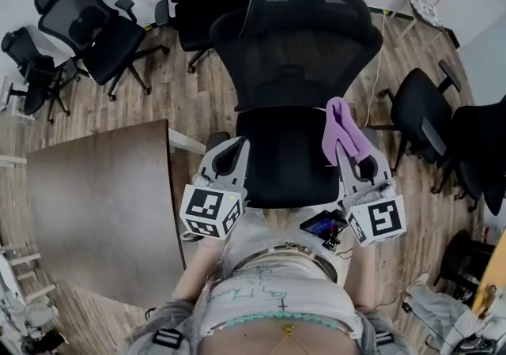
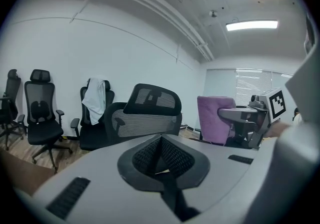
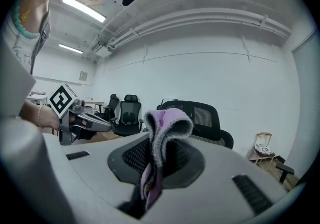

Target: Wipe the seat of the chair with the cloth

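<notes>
Clamped tight between the jaws of the right gripper (image 3: 151, 170), a folded purple fleecy cloth (image 3: 167, 120) stands up over the right edge of the padded seat (image 1: 281, 160) of the black mesh-backed office chair (image 1: 304, 37). Opposite, the left gripper (image 2: 162, 165) has its jaws pressed together on nothing, above the seat's left edge, near a brown wooden table (image 1: 103, 203).

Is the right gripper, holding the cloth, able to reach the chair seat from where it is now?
Probably yes. The right gripper, shut on the cloth, hangs over the right edge of the seat, and nothing lies between them.
</notes>
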Action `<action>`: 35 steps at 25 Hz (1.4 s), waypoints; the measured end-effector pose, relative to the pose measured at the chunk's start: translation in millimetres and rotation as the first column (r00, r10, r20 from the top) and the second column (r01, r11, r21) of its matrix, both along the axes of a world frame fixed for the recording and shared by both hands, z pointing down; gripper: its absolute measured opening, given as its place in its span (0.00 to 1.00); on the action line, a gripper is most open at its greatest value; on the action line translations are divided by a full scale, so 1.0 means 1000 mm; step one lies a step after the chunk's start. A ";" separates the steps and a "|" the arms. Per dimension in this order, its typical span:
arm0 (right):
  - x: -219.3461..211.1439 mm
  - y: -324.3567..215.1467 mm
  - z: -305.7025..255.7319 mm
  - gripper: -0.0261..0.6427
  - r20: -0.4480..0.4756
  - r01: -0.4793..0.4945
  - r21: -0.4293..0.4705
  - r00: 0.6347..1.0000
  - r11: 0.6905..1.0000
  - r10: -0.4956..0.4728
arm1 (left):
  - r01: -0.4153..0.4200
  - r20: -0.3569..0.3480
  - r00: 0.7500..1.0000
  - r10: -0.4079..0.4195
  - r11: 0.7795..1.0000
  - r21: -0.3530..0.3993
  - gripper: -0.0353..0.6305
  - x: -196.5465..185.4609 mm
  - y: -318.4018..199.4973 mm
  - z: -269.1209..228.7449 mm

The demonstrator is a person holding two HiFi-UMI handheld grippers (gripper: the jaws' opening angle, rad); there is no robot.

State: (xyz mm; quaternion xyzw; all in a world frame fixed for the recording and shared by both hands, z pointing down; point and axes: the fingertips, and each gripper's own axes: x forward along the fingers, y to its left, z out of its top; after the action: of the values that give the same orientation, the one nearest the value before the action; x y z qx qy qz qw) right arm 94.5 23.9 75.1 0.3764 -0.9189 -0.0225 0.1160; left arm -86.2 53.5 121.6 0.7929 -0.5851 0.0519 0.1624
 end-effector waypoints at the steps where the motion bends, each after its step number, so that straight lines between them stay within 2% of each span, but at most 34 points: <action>1: 0.007 -0.005 0.001 0.11 -0.010 0.017 0.007 1.000 1.000 -0.017 | 0.020 -0.002 1.000 -0.020 1.000 -0.001 0.06 0.008 -0.002 0.000; 5: 0.035 -0.028 -0.001 0.11 -0.009 0.092 0.022 0.996 0.996 -0.091 | 0.069 -0.017 0.997 -0.069 0.998 0.001 0.06 0.049 -0.008 -0.006; 10: 0.061 -0.050 0.001 0.11 0.026 0.161 0.018 0.987 0.987 -0.162 | 0.110 0.009 0.994 -0.110 0.994 -0.018 0.06 0.092 -0.011 -0.004; 13: 0.069 -0.060 0.005 0.11 0.051 0.199 -0.011 0.979 0.980 -0.198 | 0.155 0.004 0.988 -0.155 0.987 -0.030 0.06 0.108 -0.010 0.000; 16: 0.062 -0.069 0.010 0.11 0.096 0.244 -0.058 0.966 0.968 -0.238 | 0.200 -0.013 0.980 -0.200 0.979 -0.029 0.06 0.108 -0.008 0.000; 20: 0.031 -0.070 0.015 0.11 0.153 0.252 -0.089 0.959 0.964 -0.237 | 0.211 0.015 0.977 -0.211 0.976 -0.057 0.06 0.072 0.007 0.013; 24: -0.010 -0.066 0.020 0.11 0.171 0.191 -0.092 0.970 0.977 -0.173 | 0.206 0.046 0.978 -0.202 0.975 -0.088 0.06 -0.001 0.020 0.025; 28: -0.043 -0.062 0.025 0.11 0.171 0.127 -0.112 0.980 0.986 -0.107 | 0.226 0.123 0.969 -0.215 0.970 -0.091 0.06 -0.075 0.026 0.029; 31: -0.059 -0.068 0.025 0.11 0.150 0.111 -0.110 0.984 0.988 -0.094 | 0.240 0.084 0.969 -0.232 0.965 -0.103 0.06 -0.105 0.020 0.036; 33: -0.066 -0.074 0.023 0.11 0.152 0.119 -0.116 0.983 0.986 -0.101 | 0.224 0.036 0.975 -0.221 0.968 -0.115 0.06 -0.108 0.017 0.040; 35: -0.068 -0.081 0.020 0.11 0.183 0.141 -0.130 0.976 0.981 -0.116 | 0.206 0.028 0.979 -0.204 0.970 -0.126 0.06 -0.105 0.012 0.045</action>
State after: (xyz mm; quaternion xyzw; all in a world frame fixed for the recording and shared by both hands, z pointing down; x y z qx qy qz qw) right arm 26.3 -57.2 94.9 0.3073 -0.9473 0.0687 0.0597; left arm -190.8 66.0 167.0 0.7157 -0.6605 0.0784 0.2130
